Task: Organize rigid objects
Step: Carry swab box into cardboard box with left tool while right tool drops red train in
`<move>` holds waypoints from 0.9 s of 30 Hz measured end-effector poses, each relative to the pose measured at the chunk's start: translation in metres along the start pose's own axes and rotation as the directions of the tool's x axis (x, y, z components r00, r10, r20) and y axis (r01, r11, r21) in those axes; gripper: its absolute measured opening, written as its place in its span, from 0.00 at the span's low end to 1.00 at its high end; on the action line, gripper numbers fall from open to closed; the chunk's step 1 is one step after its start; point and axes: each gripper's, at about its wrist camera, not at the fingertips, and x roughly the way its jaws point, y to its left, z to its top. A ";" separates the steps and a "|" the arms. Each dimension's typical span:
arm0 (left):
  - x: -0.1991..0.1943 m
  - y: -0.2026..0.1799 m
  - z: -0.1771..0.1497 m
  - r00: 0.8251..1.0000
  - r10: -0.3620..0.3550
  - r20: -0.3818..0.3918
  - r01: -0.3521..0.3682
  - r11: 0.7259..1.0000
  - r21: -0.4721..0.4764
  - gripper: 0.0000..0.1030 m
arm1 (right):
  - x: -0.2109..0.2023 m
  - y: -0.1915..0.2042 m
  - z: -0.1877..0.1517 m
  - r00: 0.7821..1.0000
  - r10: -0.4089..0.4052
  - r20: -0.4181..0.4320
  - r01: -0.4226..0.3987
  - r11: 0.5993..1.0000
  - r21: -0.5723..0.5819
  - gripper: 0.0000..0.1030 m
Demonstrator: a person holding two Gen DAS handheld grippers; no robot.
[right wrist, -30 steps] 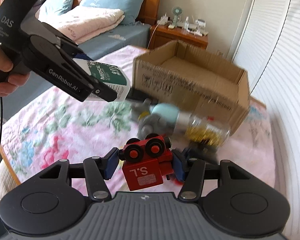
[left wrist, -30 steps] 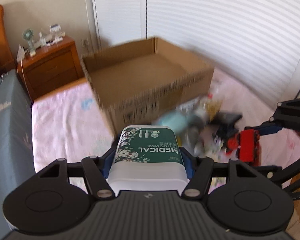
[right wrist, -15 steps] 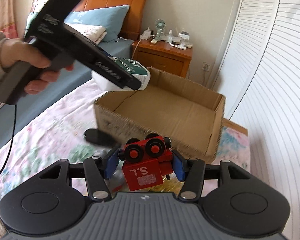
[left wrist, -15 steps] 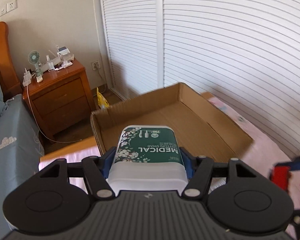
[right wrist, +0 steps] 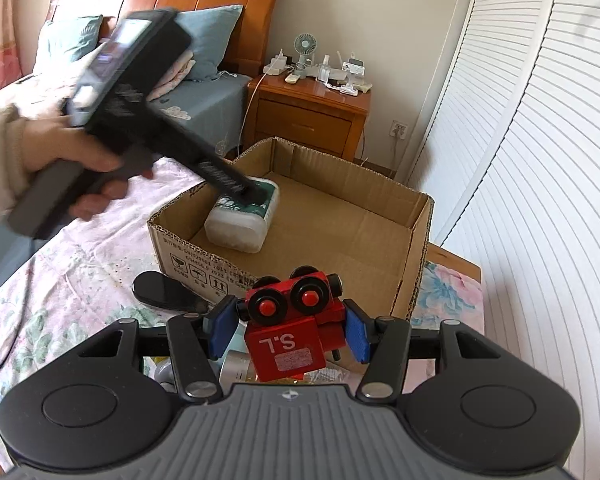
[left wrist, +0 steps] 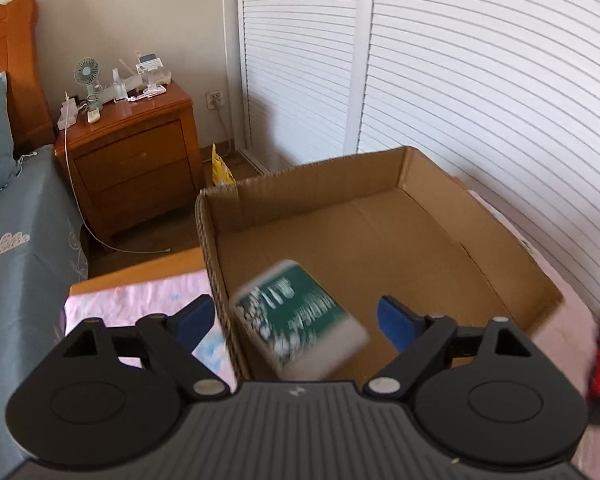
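My left gripper (left wrist: 296, 316) gapes wide over one swab tub (left wrist: 300, 316) (blurred) in one box (left wrist: 380, 236); my right gripper (right wrist: 286, 330) clamps one toy train (right wrist: 290, 328).

red toy train (right wrist: 286, 336), brown cardboard box (right wrist: 414, 236)

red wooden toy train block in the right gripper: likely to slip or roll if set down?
The red wooden toy train block looks rigid and probably light. Its flat painted sides, clamped by the right gripper, may be slightly slick. Its black wheels suggest it may roll if set wheels-down inside the brown cardboard box.
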 end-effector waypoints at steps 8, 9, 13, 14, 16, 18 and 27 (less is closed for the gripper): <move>-0.058 -0.006 -0.032 0.999 -0.036 0.038 0.036 0.999 -0.010 0.95 | 0.008 -0.008 0.021 1.000 -0.017 -0.004 0.018 1.000 0.013 0.59; -0.064 -0.007 -0.037 0.998 -0.036 0.047 0.037 0.999 -0.009 0.95 | 0.010 -0.010 0.024 1.000 -0.020 -0.006 0.020 1.000 0.017 0.59; -0.083 -0.013 -0.056 0.996 -0.028 0.083 0.027 1.000 0.011 0.95 | 0.027 -0.021 0.041 0.998 -0.055 -0.028 0.056 0.998 0.024 0.59; -0.087 -0.015 -0.060 0.996 -0.028 0.085 0.026 0.999 0.018 0.95 | 0.033 -0.025 0.046 0.997 -0.060 -0.038 0.061 0.998 0.027 0.59; -0.094 -0.016 -0.068 0.995 -0.035 0.096 0.032 0.999 0.032 0.96 | 0.045 -0.033 0.055 0.996 -0.077 -0.052 0.079 0.996 0.034 0.59; -0.098 -0.017 -0.075 0.995 -0.038 0.096 0.034 0.999 0.039 0.96 | 0.059 -0.041 0.066 0.993 -0.094 -0.072 0.097 0.995 0.038 0.59; -0.104 -0.012 -0.097 0.995 -0.038 0.091 0.035 0.999 0.027 0.96 | 0.126 -0.068 0.096 0.980 -0.143 -0.141 0.154 0.986 0.070 0.59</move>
